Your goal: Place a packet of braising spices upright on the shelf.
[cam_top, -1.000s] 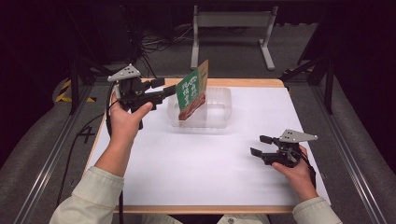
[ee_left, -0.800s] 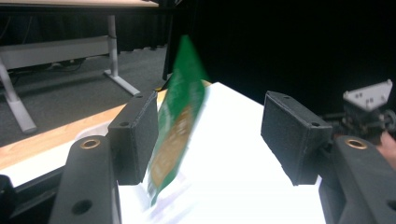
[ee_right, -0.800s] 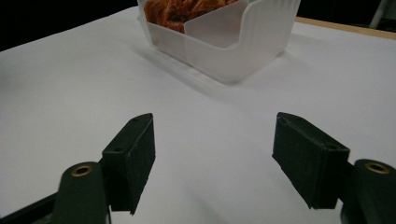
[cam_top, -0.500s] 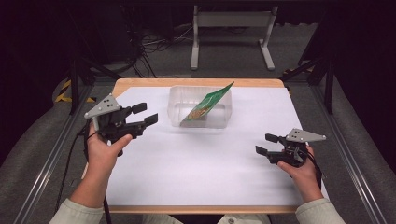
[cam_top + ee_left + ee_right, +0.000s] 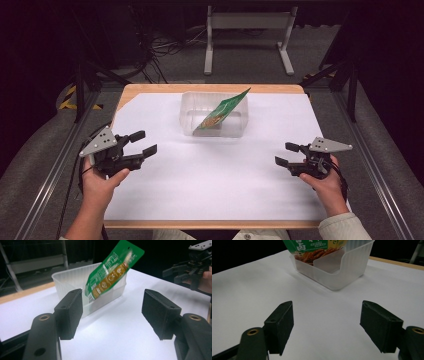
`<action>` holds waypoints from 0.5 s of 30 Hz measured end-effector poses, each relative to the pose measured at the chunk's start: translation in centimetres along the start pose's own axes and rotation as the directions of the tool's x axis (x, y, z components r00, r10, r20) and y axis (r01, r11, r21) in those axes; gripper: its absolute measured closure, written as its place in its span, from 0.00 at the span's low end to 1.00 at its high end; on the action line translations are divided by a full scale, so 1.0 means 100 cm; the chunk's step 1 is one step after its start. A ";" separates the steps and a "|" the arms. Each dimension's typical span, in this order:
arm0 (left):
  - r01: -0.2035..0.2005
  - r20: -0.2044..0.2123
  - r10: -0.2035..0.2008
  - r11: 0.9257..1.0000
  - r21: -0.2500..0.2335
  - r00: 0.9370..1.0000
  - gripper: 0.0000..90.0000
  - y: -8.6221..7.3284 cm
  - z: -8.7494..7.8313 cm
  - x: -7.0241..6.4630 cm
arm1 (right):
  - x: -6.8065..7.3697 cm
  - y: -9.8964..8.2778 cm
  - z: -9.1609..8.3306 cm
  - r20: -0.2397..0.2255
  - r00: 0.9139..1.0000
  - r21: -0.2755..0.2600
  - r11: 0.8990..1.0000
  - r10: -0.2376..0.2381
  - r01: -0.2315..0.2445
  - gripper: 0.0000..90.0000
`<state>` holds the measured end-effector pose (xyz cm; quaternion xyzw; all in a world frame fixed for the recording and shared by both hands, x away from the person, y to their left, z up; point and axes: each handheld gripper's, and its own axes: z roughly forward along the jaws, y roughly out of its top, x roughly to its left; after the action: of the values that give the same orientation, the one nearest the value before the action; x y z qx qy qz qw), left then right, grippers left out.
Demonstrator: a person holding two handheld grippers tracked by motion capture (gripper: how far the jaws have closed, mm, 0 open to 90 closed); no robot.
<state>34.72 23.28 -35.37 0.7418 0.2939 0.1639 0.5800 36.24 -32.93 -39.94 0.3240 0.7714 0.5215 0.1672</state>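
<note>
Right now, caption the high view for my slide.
Green packet leans tilted in clear tub; left gripper and right gripper open, apart.

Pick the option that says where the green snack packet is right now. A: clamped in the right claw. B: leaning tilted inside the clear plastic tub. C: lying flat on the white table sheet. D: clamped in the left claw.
B: the green snack packet stands slanted inside the clear plastic tub, its top corner poking above the rim, while the left claw and the right claw are both open and empty.
</note>
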 end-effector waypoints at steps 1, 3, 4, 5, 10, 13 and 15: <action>0.003 -0.007 -0.003 1.000 0.007 1.000 0.37 -0.004 -0.001 0.000 | 0.000 0.000 0.000 0.001 1.000 0.001 1.000 -0.003 0.003 0.28; 0.001 -0.015 -0.001 1.000 0.016 1.000 0.37 -0.011 -0.002 0.002 | 0.000 0.000 -0.001 -0.003 1.000 -0.002 1.000 -0.005 0.005 0.28; 0.013 -0.019 -0.013 1.000 0.016 1.000 0.37 -0.015 -0.002 0.003 | 0.000 0.000 -0.002 -0.005 1.000 -0.004 1.000 -0.006 0.006 0.28; 0.021 -0.022 -0.021 1.000 0.023 1.000 0.38 -0.019 -0.002 0.004 | 0.000 0.000 -0.002 -0.007 1.000 -0.007 1.000 -0.008 0.008 0.27; 0.062 -0.046 -0.059 0.996 0.070 0.997 0.39 -0.032 0.000 0.008 | 0.000 0.001 -0.003 -0.015 1.000 -0.013 1.000 -0.011 0.010 0.27; 0.101 -0.054 -0.096 0.989 0.103 0.994 0.39 -0.038 0.003 0.011 | 0.000 0.000 -0.003 -0.017 1.000 -0.011 1.000 -0.010 0.010 0.27; 0.105 -0.069 -0.096 0.985 0.136 0.993 0.39 -0.043 0.006 0.012 | 0.000 0.000 -0.003 -0.021 1.000 -0.009 1.000 -0.009 0.009 0.27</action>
<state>34.97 24.28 -39.72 0.7594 0.3596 0.1365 0.5248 36.07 -33.16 -39.84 0.3142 0.7721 0.5277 0.1631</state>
